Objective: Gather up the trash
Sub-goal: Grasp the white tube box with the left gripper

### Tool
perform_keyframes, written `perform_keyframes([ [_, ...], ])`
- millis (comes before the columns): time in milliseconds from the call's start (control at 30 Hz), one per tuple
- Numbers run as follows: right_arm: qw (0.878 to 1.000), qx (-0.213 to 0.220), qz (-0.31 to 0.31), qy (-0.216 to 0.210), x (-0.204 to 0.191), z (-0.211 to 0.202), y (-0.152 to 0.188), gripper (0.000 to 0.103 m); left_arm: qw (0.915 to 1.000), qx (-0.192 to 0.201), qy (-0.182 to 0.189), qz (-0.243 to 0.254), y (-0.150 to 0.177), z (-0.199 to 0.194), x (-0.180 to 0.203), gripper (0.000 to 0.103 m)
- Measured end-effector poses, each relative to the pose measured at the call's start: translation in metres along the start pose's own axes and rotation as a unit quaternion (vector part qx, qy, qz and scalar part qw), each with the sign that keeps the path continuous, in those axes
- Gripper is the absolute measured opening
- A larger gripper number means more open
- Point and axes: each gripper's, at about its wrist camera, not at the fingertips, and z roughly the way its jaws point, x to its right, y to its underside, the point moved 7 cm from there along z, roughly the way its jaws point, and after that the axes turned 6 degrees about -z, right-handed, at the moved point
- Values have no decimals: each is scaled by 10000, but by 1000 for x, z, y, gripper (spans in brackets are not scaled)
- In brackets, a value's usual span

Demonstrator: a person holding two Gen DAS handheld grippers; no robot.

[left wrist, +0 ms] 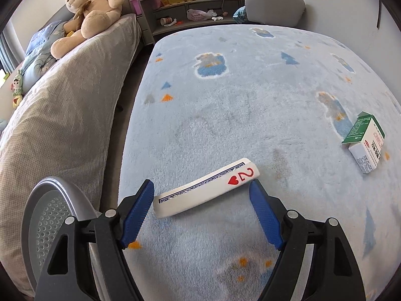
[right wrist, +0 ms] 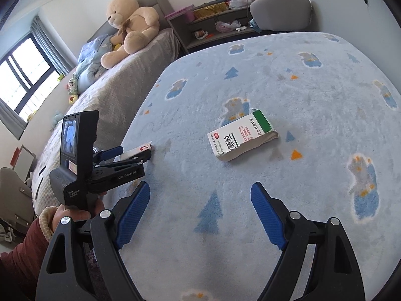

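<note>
Left wrist view:
Left gripper (left wrist: pixel 201 188): blue fingers spread wide apart, low over the carpet, holding nothing.
Playing card (left wrist: pixel 205 188): a bent two of hearts with a blue patterned back, lying on the carpet between the two fingertips; the right fingertip is just beside the end with the red 2, the left fingertip close to the other end. Whether either fingertip touches it cannot be told.
Medicine box (left wrist: pixel 364 141): white and green carton lying on the carpet, well off to the right of the card.
Carpet (left wrist: pixel 238 100): pale blue fleece with bear and tree shapes.
Bin (left wrist: pixel 50 215): grey, perforated inside, at the lower left just beside the gripper.
Bed (left wrist: pixel 62 105): grey cover along the left, with a teddy bear (left wrist: pixel 87 10) sitting at its far end.

Right wrist view:
Right gripper (right wrist: pixel 200 193): fingers wide apart above the carpet (right wrist: pixel 313 100), empty, well short of the box.
Medicine box (right wrist: pixel 241 138): lying flat ahead of the fingers, its green end away from the camera.
Left gripper (right wrist: pixel 136 153): at the left, held in a hand (right wrist: pixel 72 215), its fingers reaching around the playing card (right wrist: pixel 140 149) at the carpet's left edge.
Teddy bear (right wrist: pixel 130 22): on the bed (right wrist: pixel 112 95), by the headboard.
</note>
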Motion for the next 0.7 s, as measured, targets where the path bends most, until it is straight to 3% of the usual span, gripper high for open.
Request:
perform_keyframes([
  [300,10000,-15,31,68,3,4,0,81,9992,-89,346,-180,0,-1,12,24],
  [367,9999,-19,45,104,5,5,0,81,9987,-112,427,-260,3,-4,14,17],
  [700,9987,-71,72,490,12,27,-7,81,9966,-123,559,-591,32,-25,12,16],
])
